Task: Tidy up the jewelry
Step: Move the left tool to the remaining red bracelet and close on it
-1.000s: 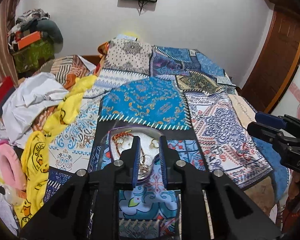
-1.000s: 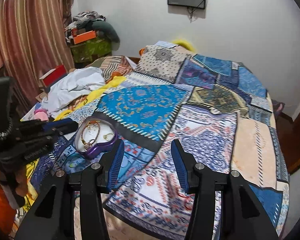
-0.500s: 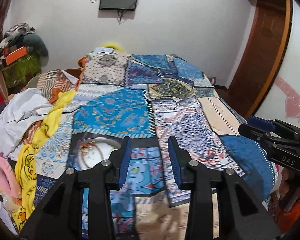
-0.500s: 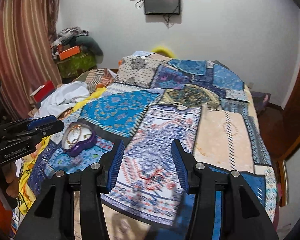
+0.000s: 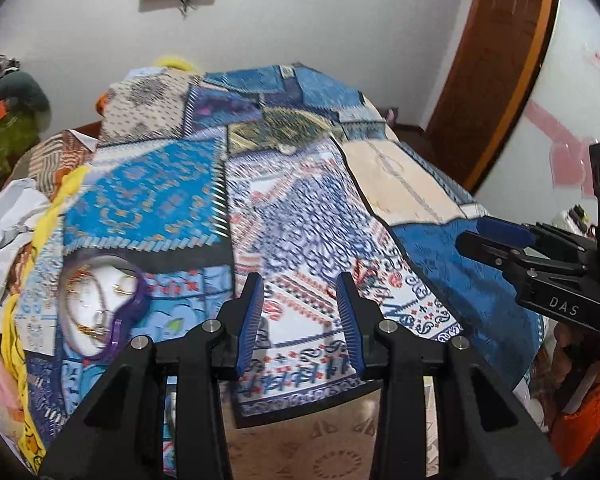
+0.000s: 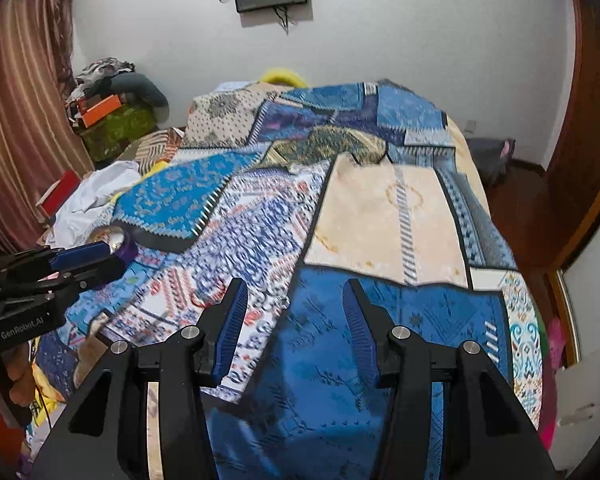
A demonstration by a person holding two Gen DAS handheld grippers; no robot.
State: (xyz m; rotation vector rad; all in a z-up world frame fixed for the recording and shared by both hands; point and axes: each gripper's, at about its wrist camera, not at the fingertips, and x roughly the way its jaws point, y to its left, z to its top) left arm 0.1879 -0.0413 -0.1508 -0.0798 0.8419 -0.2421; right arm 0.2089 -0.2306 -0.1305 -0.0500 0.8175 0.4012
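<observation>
Left wrist view shows the purple tray (image 5: 130,322) with gold chains (tangled, it seems) lying on the bed (image 5: 300,220) at about nine o'clock from the left gripper (image 5: 300,316), whose fingers stand apart and empty. The right gripper (image 6: 294,324) is also apart, holding nothing, over blue patchwork. I judge the sorting is hardly begun; all jewelry remains in the tray.

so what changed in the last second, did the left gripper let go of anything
The left gripper opened and swung right, away from the purple tray; nothing shows between its fingers now, and whether it held anything before is unclear. The right gripper also swung right, fingers equally apart, empty. The tray and its jewelry stayed on the bedspread.
</observation>
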